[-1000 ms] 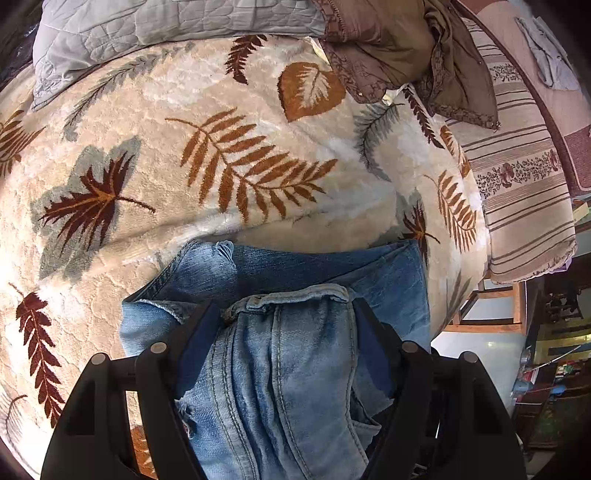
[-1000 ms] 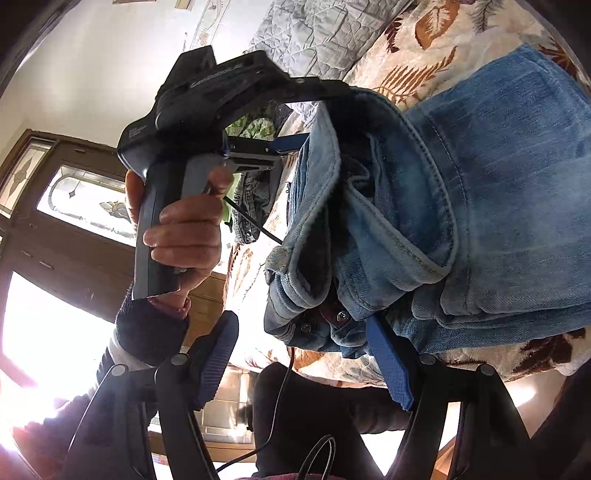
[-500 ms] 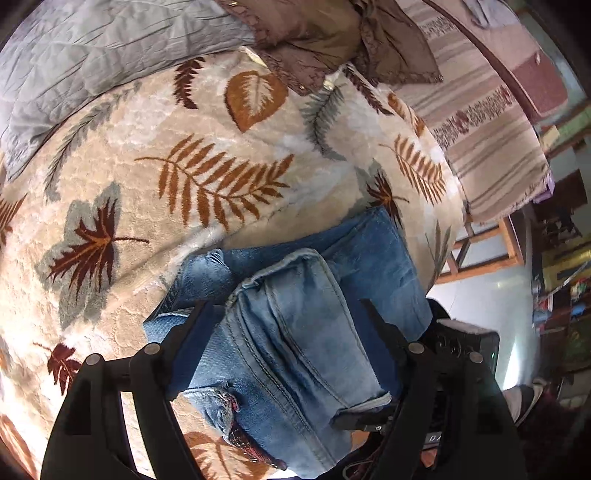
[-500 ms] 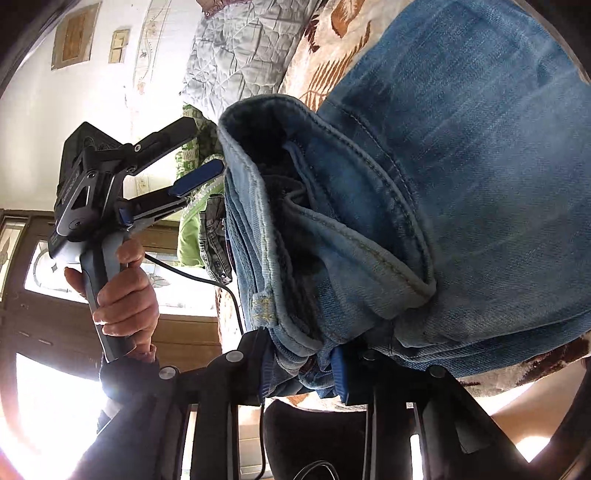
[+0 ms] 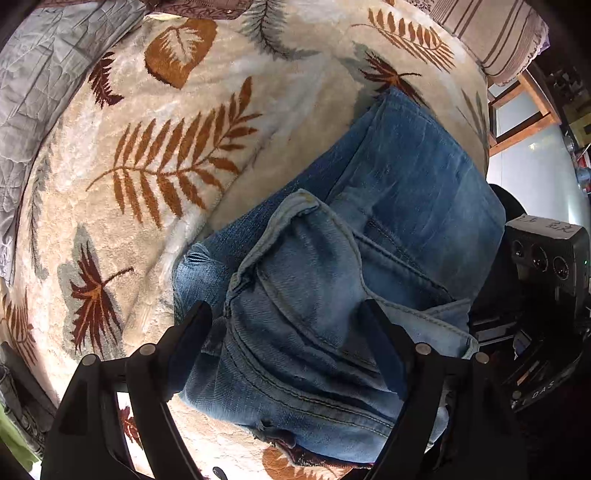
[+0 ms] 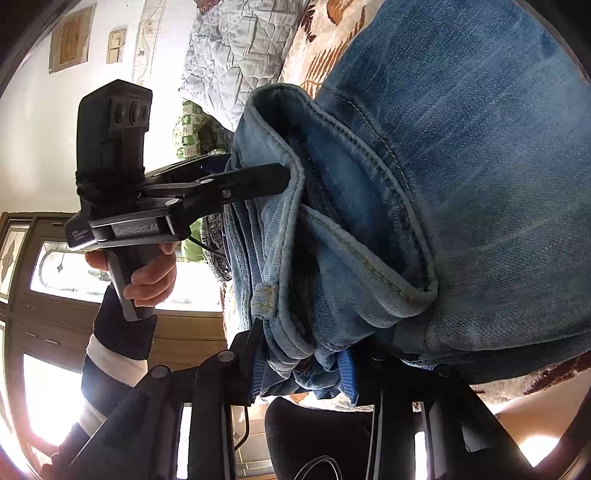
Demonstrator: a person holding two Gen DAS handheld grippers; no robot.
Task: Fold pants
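Left wrist view shows our left gripper opening, jaws wide astride the folded jeans on the leaf-patterned blanket. Our right gripper pinches the jeans' bunched edge, jaws easing open.

Pants were faded blue denim, lighter at seams and waistband, tan stitching. Blanket under them was cream with rust-brown fern fronds, dark red leaves on grey-green patches; quilt pale grey, quilted pattern, and a beige cover with brown stripes. Both grippers black, right gripper with blue pads; sleeve dark navy over white cuff.
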